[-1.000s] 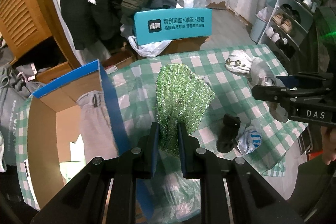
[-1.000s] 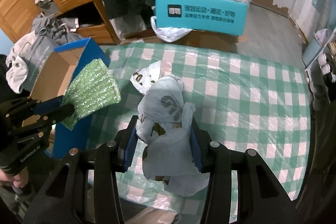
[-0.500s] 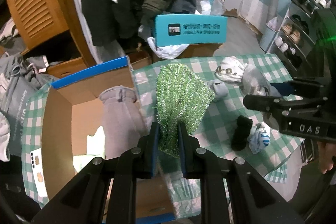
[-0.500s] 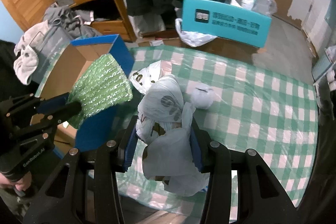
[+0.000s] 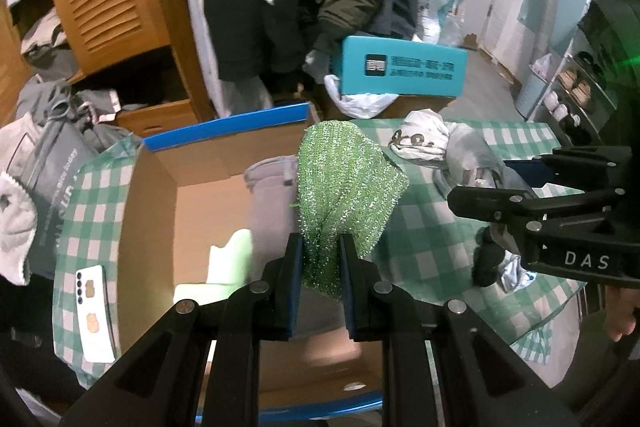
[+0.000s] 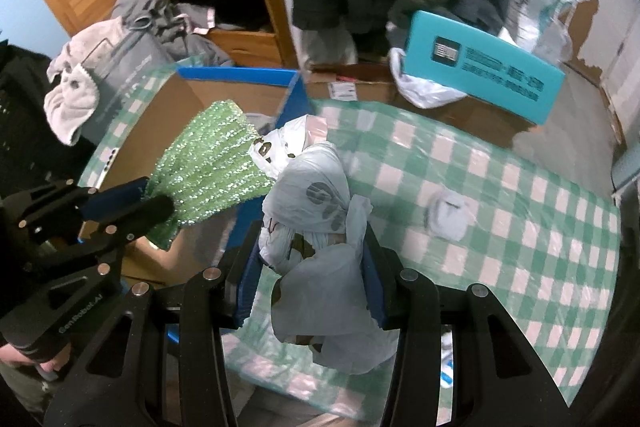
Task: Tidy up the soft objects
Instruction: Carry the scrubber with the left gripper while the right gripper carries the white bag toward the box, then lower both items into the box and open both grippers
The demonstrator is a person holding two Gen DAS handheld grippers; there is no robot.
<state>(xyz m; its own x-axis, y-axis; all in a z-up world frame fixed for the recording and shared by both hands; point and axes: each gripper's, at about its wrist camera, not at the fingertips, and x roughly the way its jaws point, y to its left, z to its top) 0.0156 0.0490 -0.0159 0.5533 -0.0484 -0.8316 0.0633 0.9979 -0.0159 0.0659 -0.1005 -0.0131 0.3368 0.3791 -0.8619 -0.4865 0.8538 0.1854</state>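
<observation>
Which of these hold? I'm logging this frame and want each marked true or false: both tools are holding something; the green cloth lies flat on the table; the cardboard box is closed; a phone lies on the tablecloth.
1. Both tools hold something. True: the left tool grips the green cloth; the right tool grips a white bundle.
2. The green cloth lies flat on the table. False: it is held up over the cardboard box.
3. The box is closed. False: it is open, with clothes inside.
4. A phone lies on the tablecloth. True.

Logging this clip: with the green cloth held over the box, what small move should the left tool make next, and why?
Probably lower a little and open. The left tool is shut on the green sparkly cloth, which hangs above the open cardboard box where a grey garment already lies.
</observation>
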